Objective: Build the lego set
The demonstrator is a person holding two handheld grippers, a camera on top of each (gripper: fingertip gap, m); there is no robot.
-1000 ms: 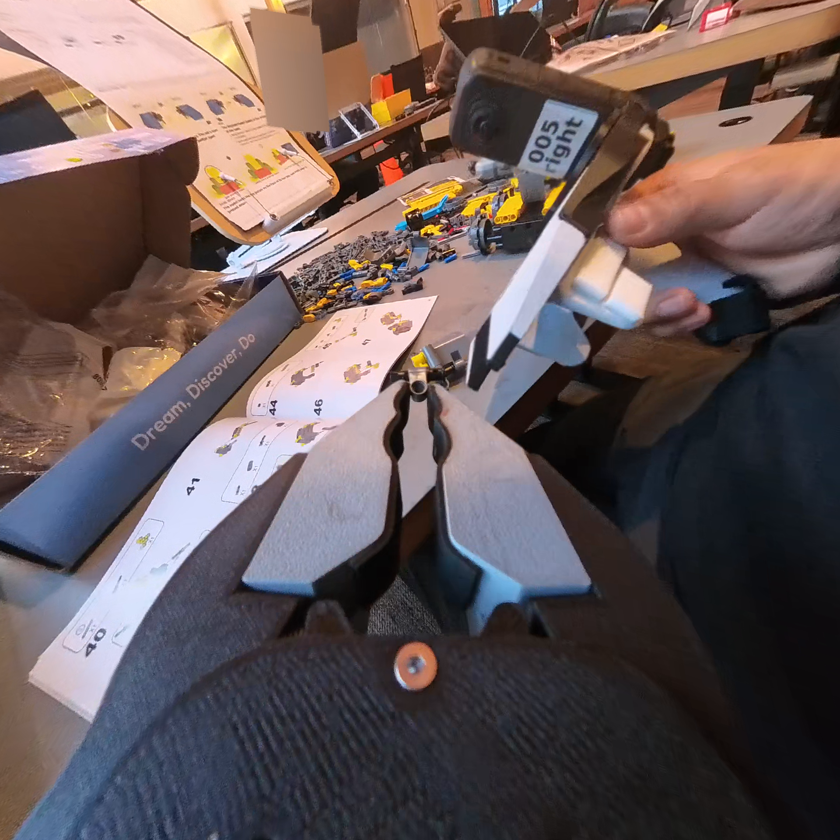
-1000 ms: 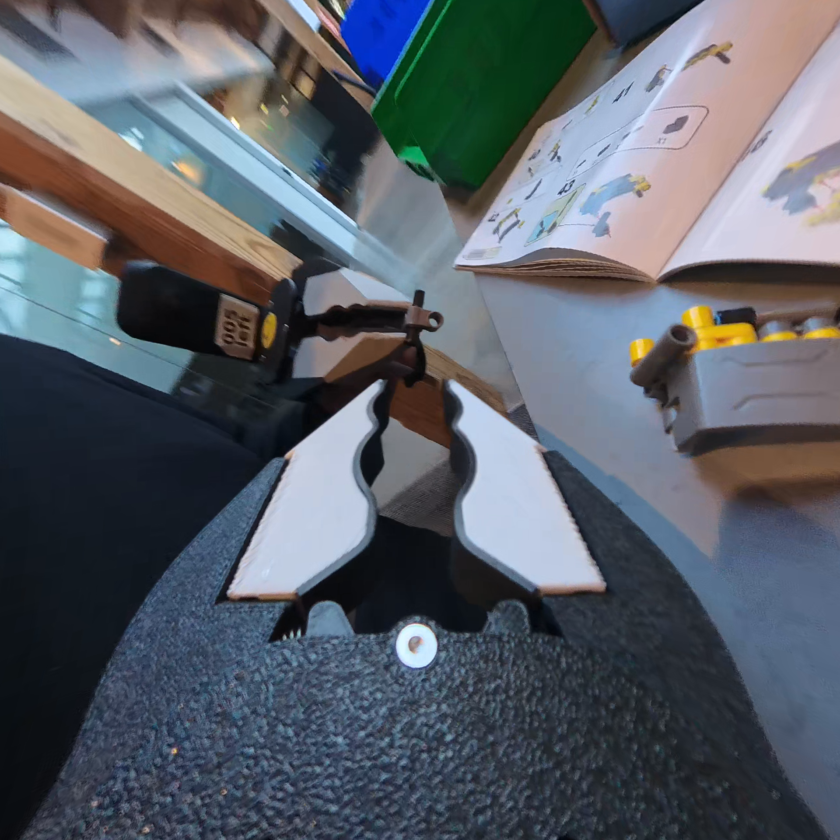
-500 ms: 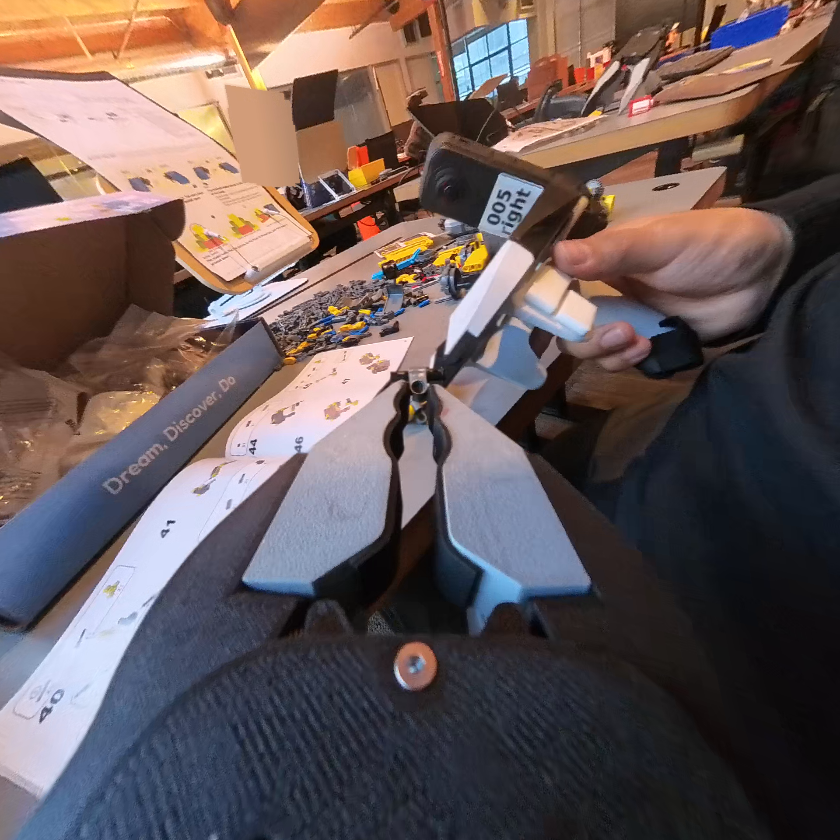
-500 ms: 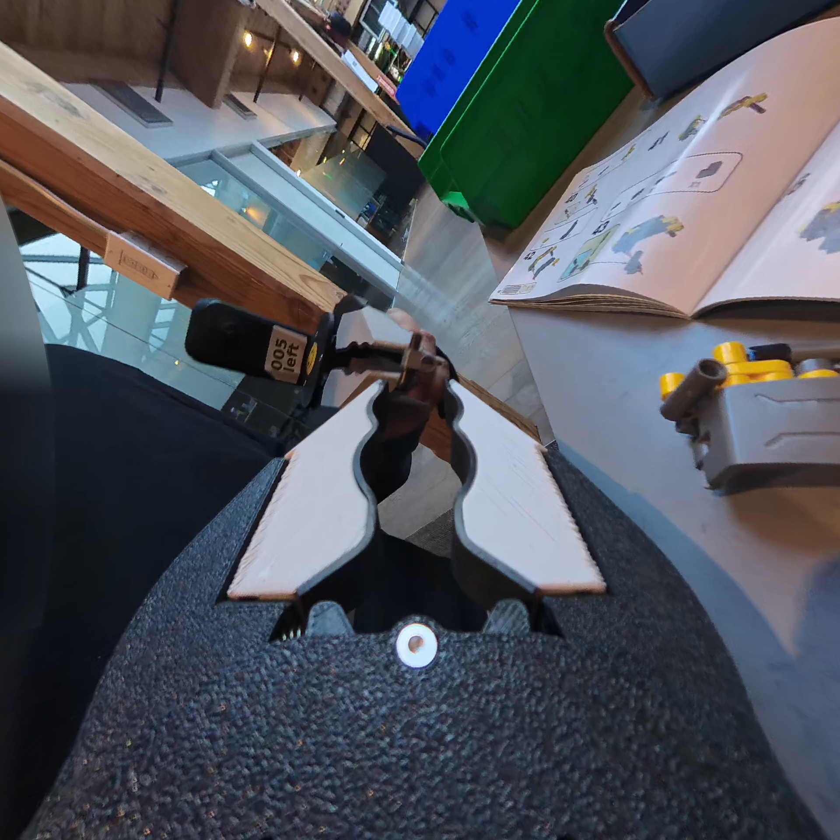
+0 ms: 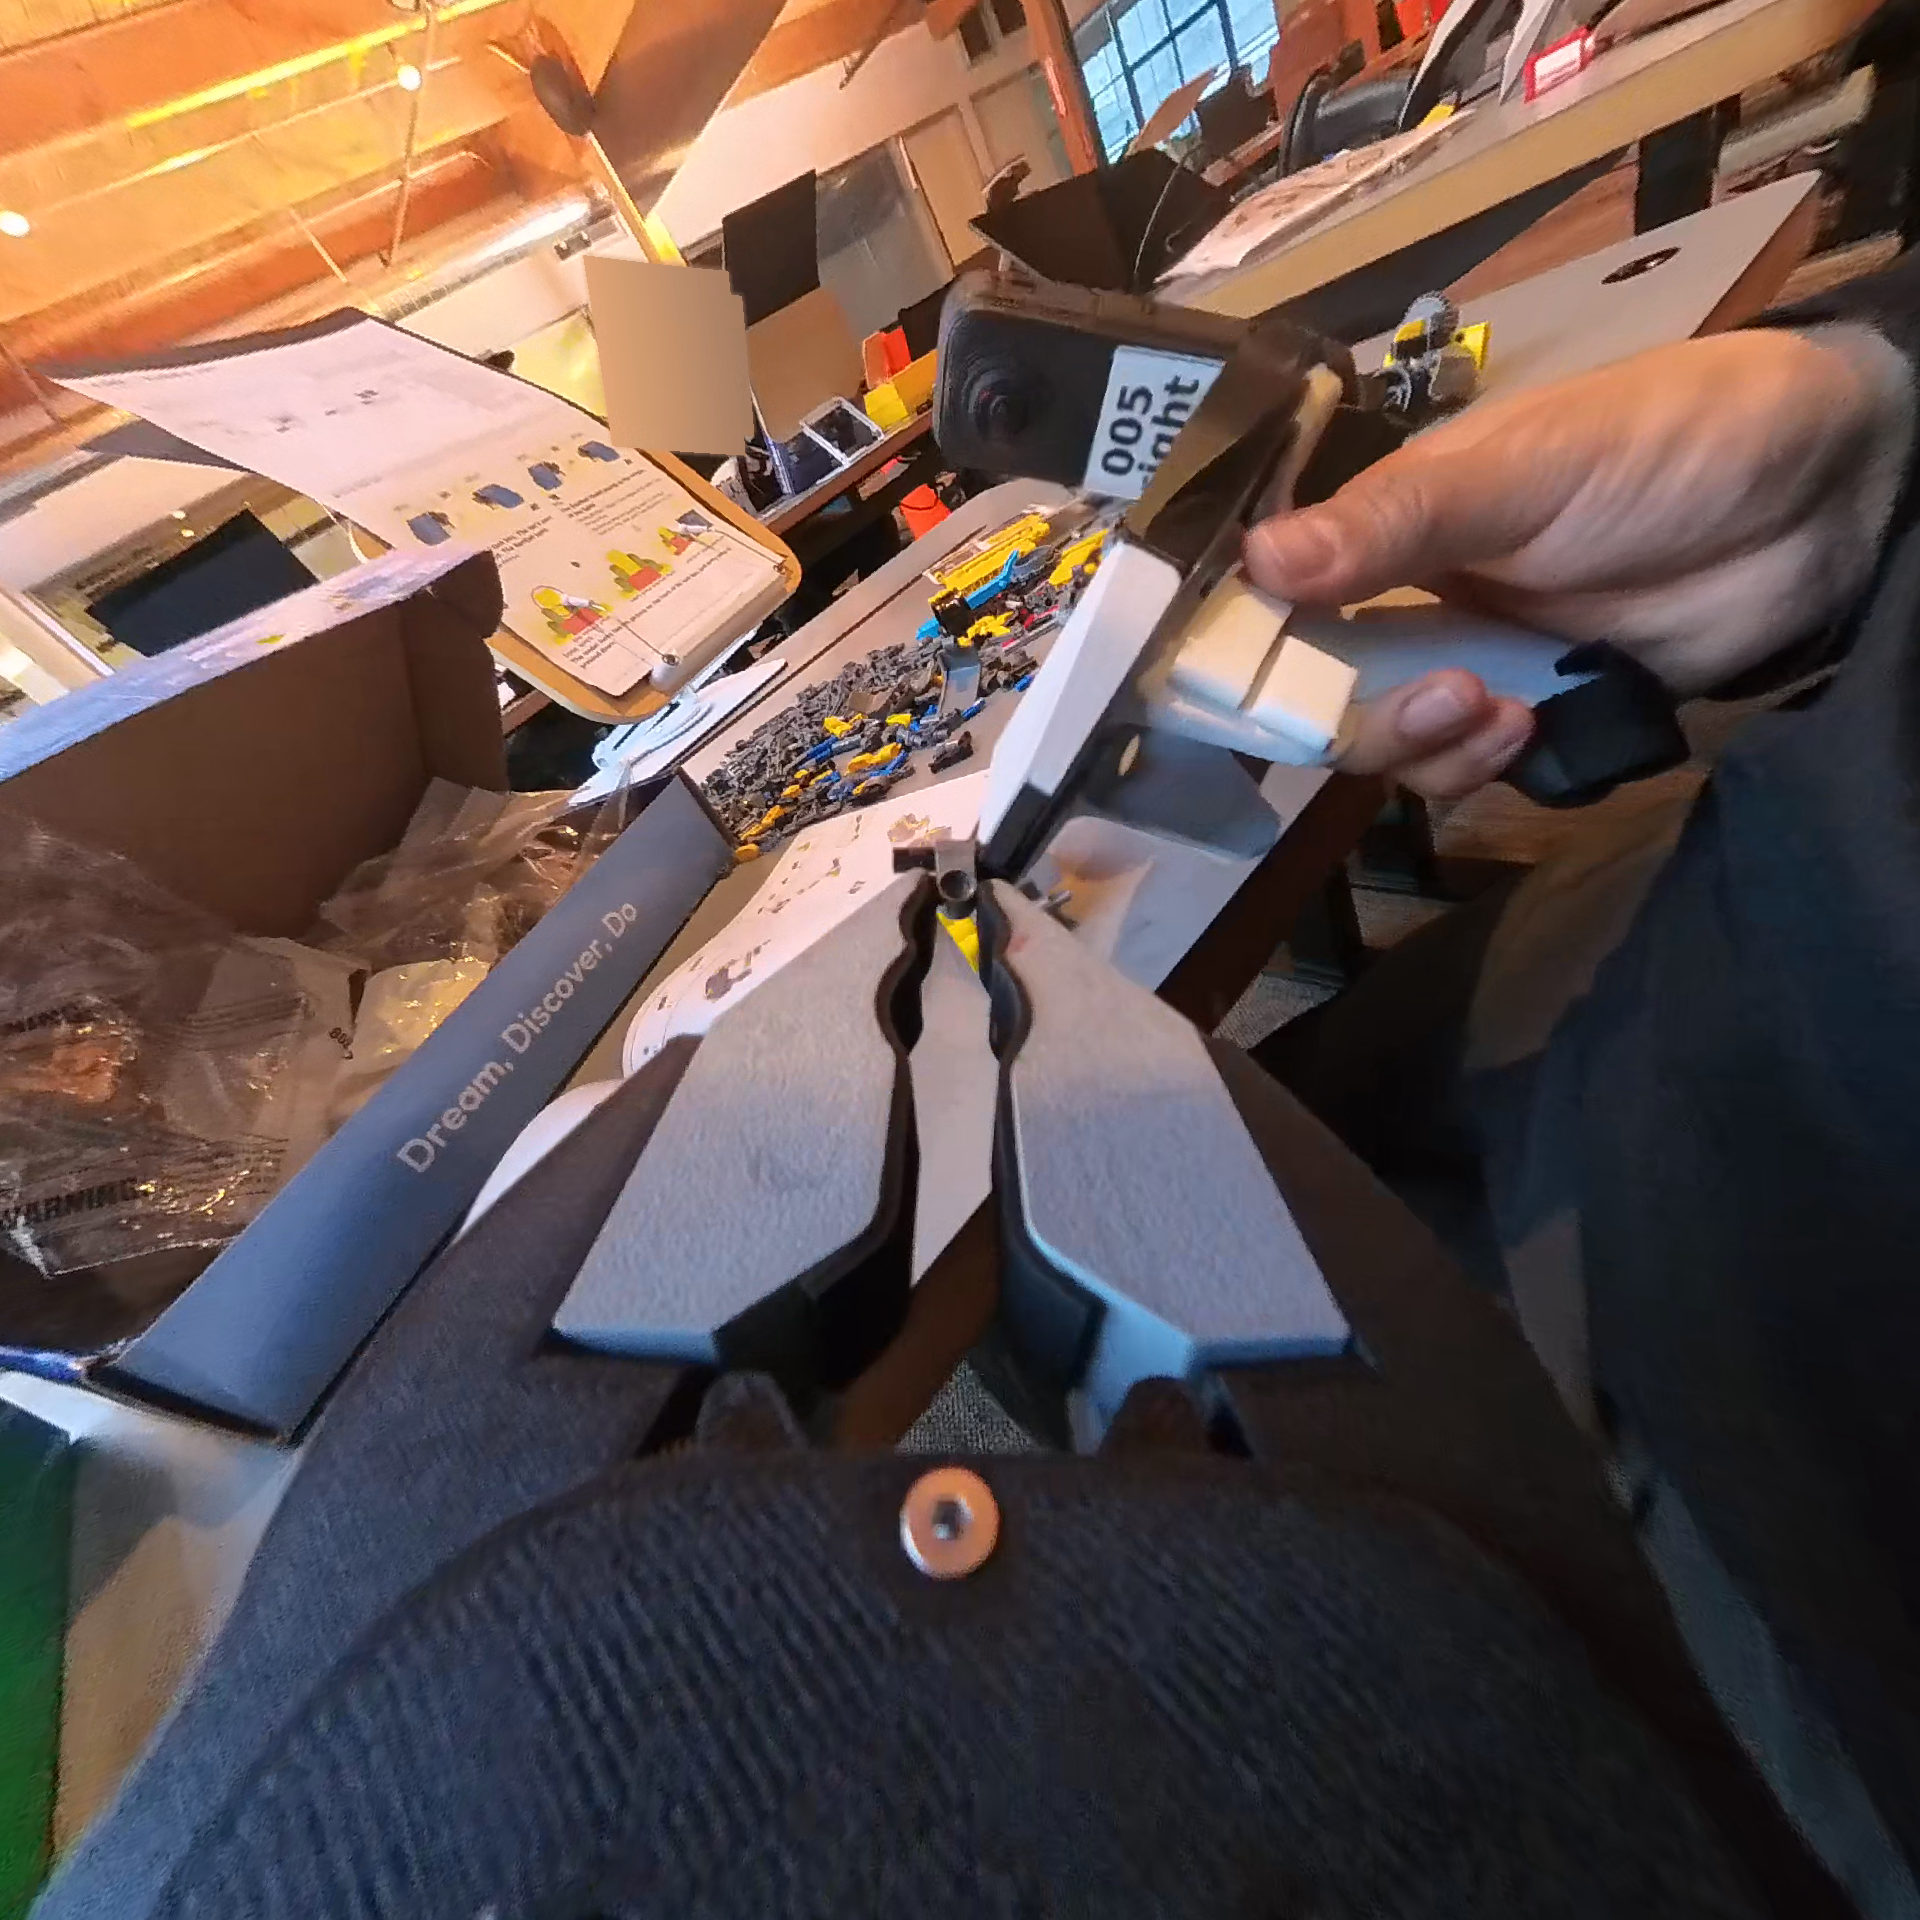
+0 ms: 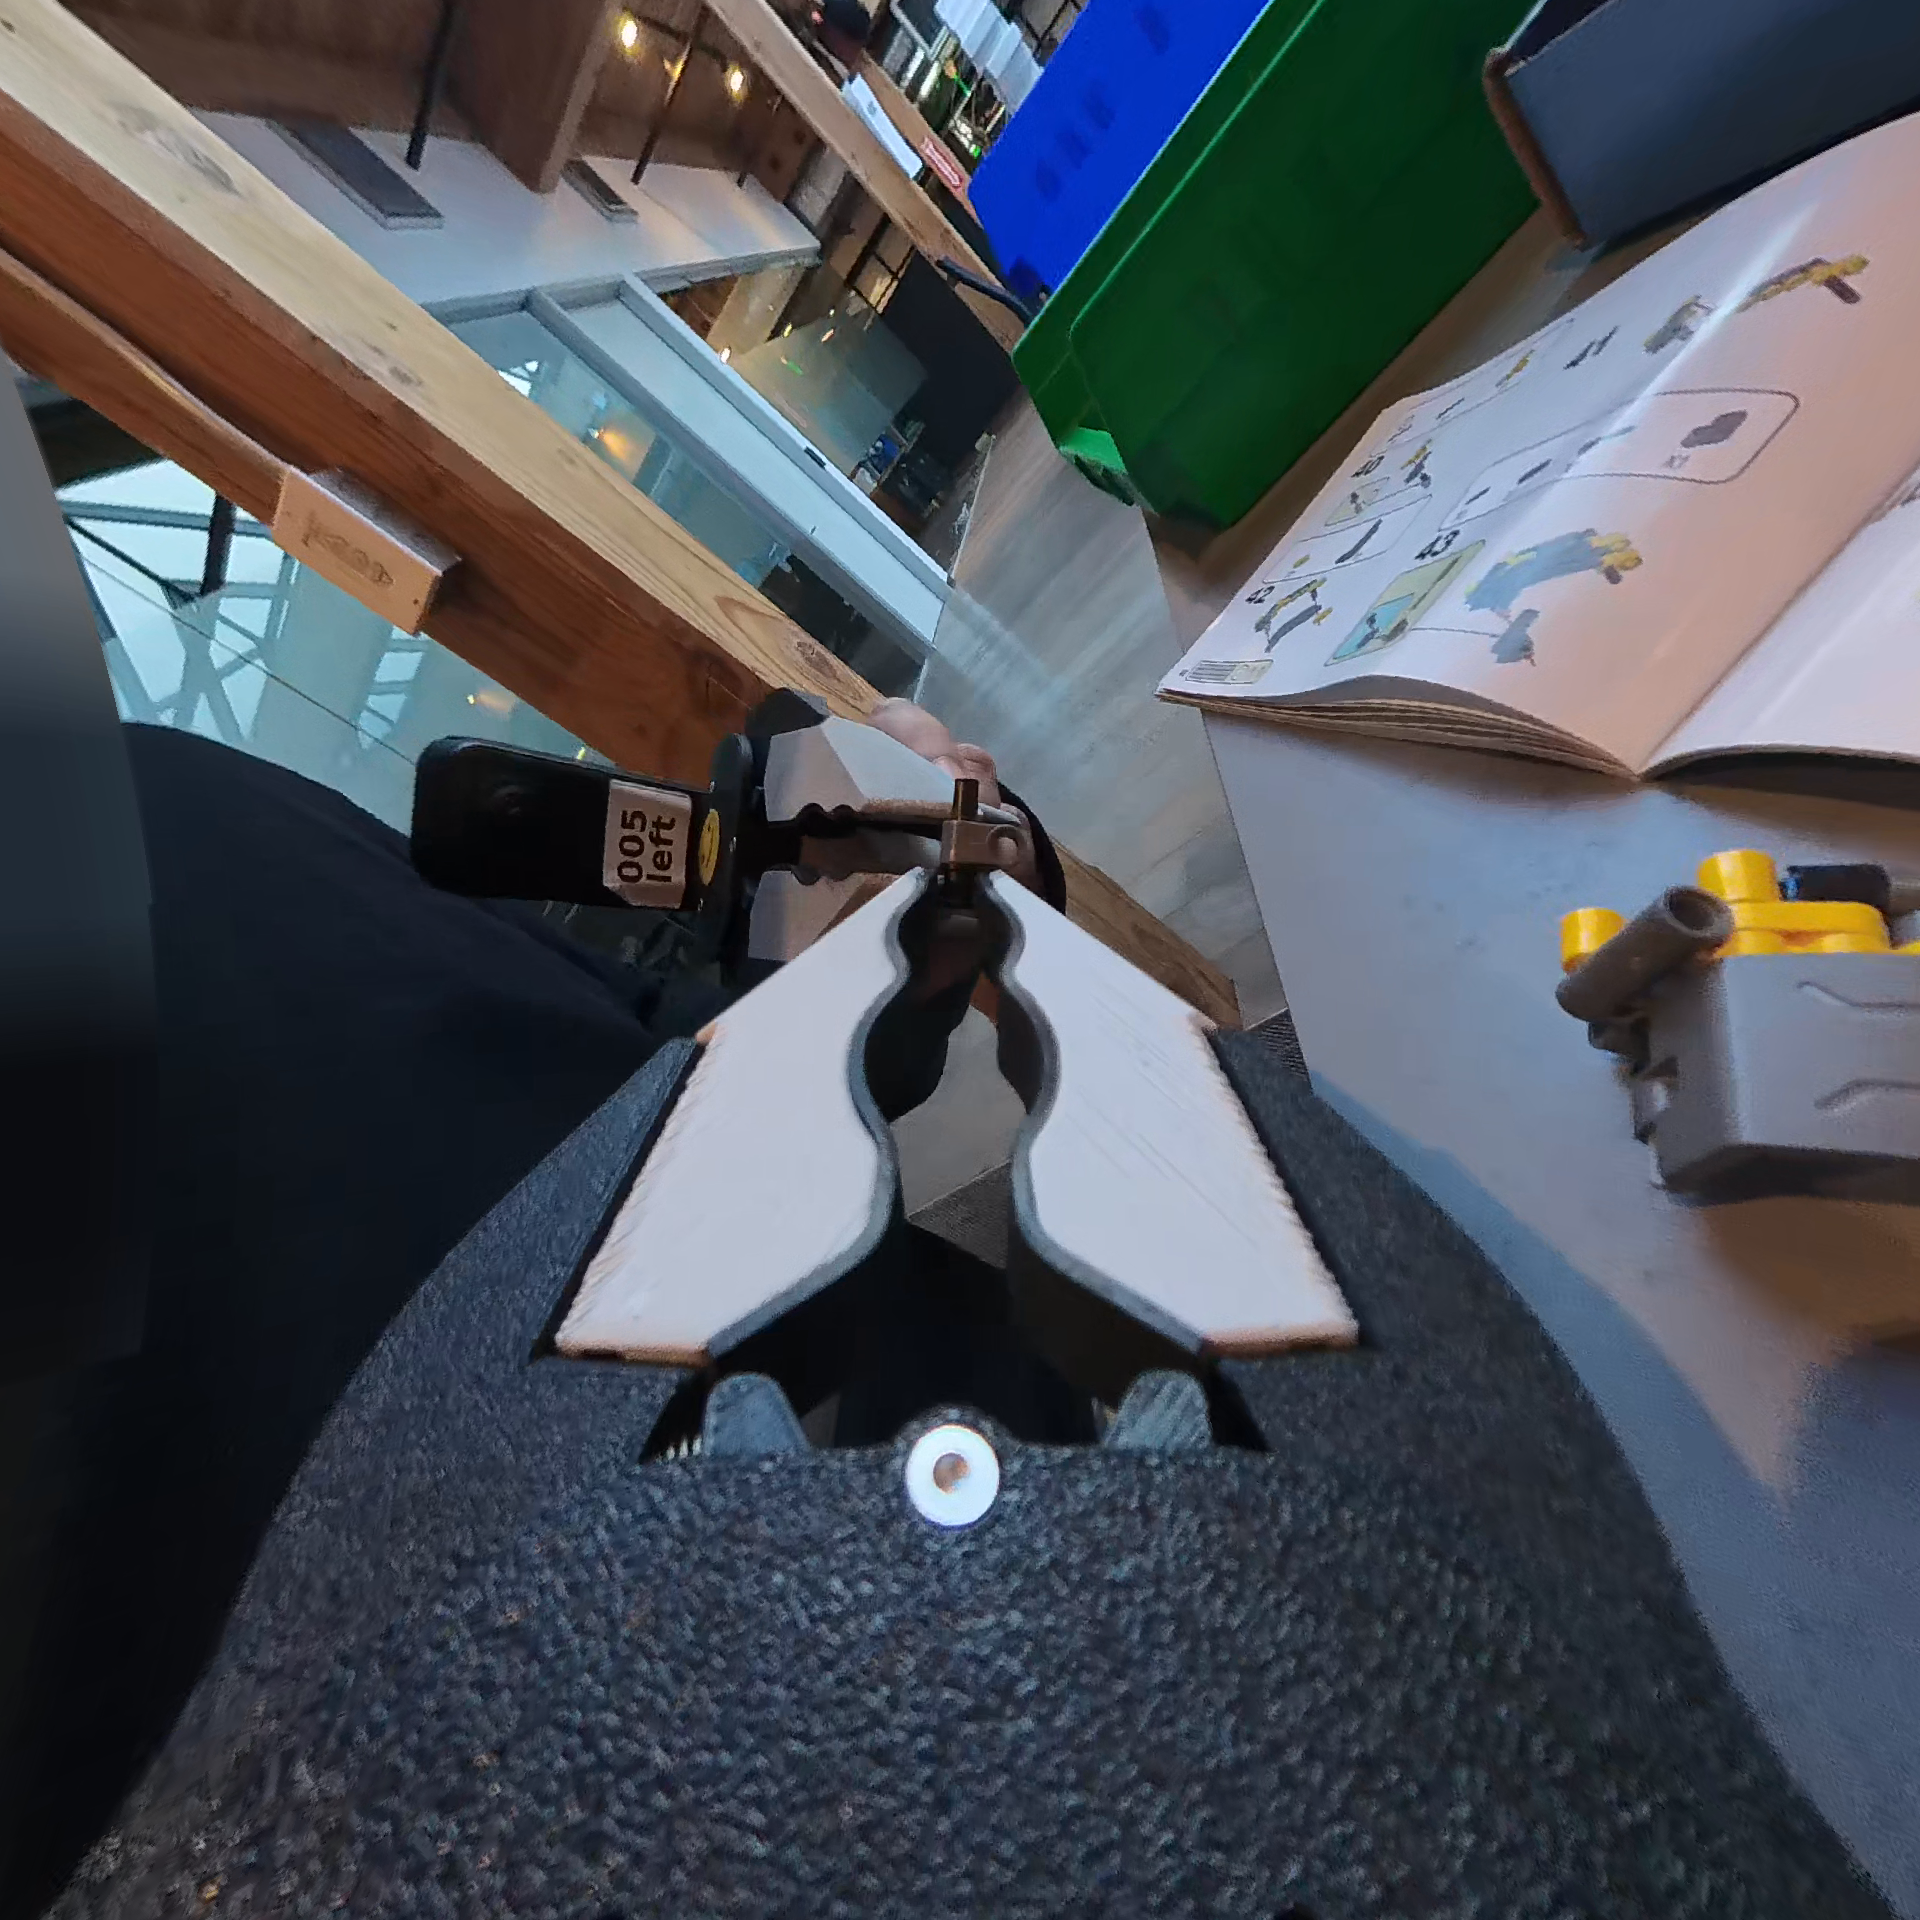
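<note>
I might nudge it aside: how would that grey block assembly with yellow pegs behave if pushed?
The grey block assembly with yellow pegs looks rigid and light, so it would probably slide on the smooth grey tabletop. Its flat base suggests little tipping; protruding pegs might pop off.

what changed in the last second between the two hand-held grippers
The right hand-held gripper moved in and narrowed until its tips meet the small grey connector piece. The left hand-held gripper stayed shut on that piece throughout. The booklet and grey-yellow assembly stayed put.

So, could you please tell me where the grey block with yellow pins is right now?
In the right wrist view, the grey block with yellow pins sits at the right edge on the grey table, just below the open instruction booklet.
</note>
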